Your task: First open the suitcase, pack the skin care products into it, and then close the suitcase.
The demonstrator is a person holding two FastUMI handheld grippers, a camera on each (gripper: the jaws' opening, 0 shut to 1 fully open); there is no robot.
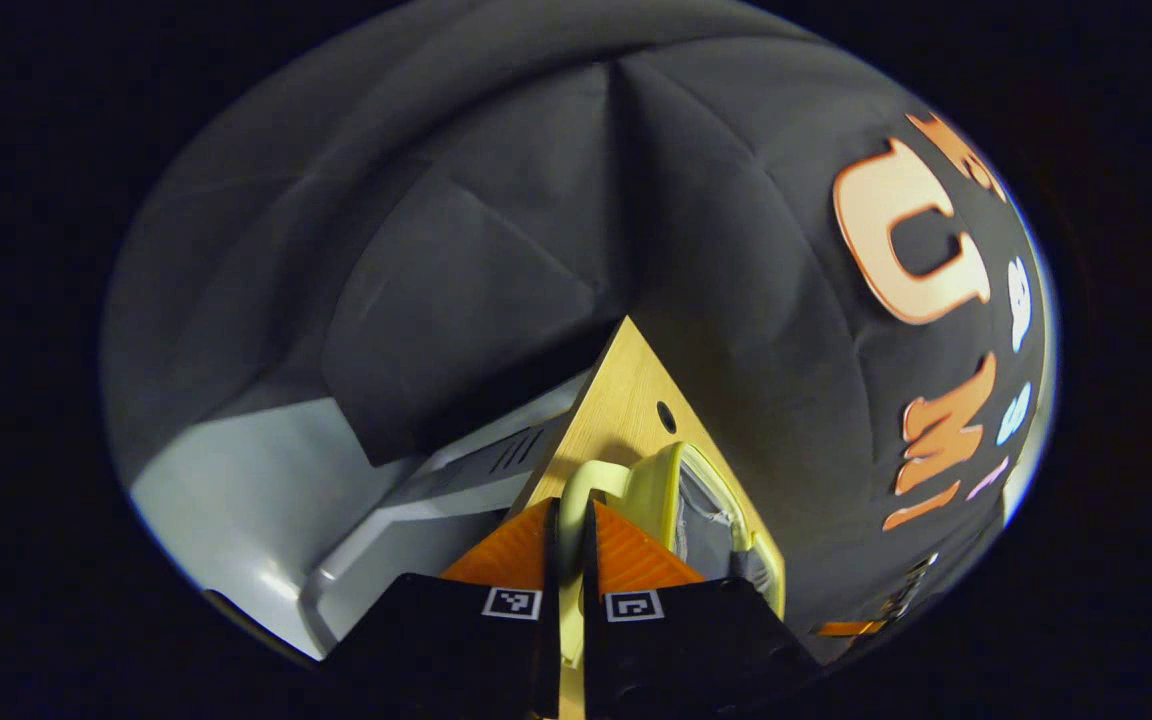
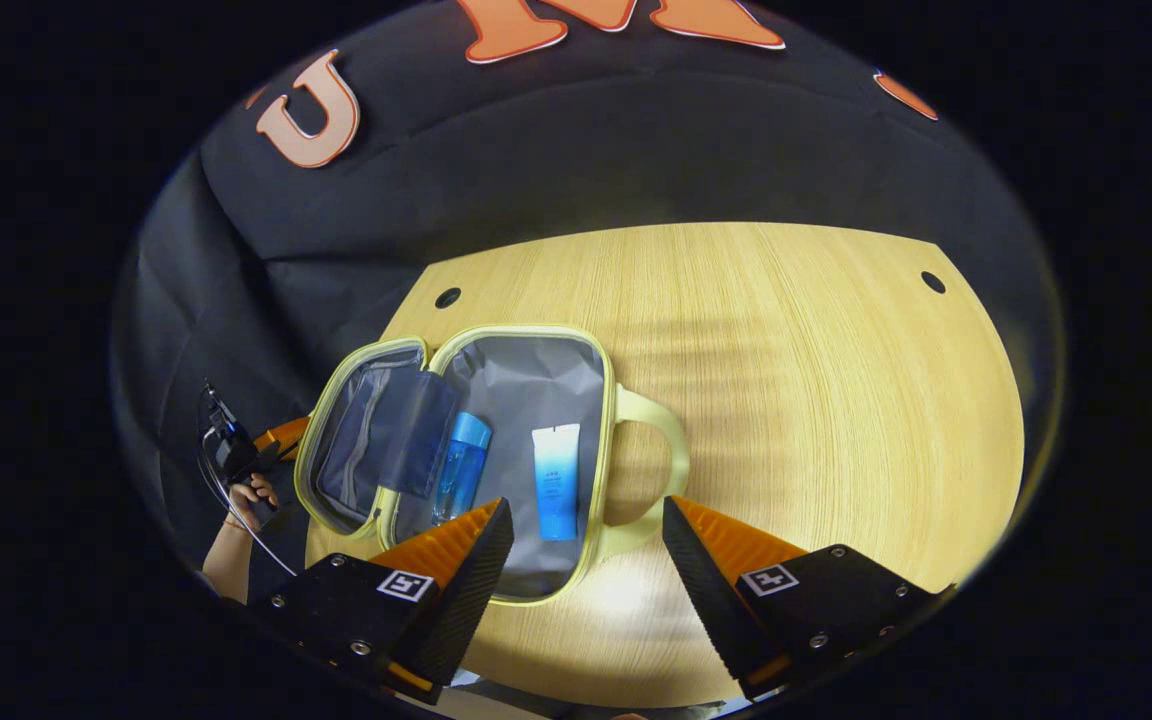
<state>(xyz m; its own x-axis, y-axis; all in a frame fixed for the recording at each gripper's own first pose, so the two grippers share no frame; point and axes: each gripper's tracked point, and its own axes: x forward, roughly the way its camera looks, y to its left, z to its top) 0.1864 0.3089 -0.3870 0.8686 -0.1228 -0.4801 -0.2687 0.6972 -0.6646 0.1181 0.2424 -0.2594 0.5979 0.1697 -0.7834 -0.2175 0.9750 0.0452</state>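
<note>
Yellow-green trim is what I'm clamped on w/ the left gripper (image 1: 568, 560): fingers pressed together on a thin strip of the suitcase (image 2: 496, 450), looks like its handle or lid edge, can't tell which from the left gripper view. Right gripper (image 2: 586, 545) hangs above the table (image 2: 786, 400) w/ jaws wide apart, holding nothing, pointing down at the case. Case lies open flat on the wood top, lid (image 2: 366, 440) folded out to one side, grey lining showing. Two skin care items already inside the main half: blue bottle (image 2: 461, 465) and white-blue tube (image 2: 556, 480), side by side, lying flat, not touching. Loop handle (image 2: 651, 450) sticks out on the far side from the lid. A hand (image 2: 246, 500) holding the left gripper shows just past the lid's outer edge. My read: packing looks done, step in hand is closing. To do it well: keep the left pinch firm, swing the lid over in an arc about the hinge, don't drag the case across the table. Use the right one to steady the base rim near the handle if it slides. Watch the inner flap pocket doesn't fold out over the rim, and that the bottle doesn't roll.
</note>
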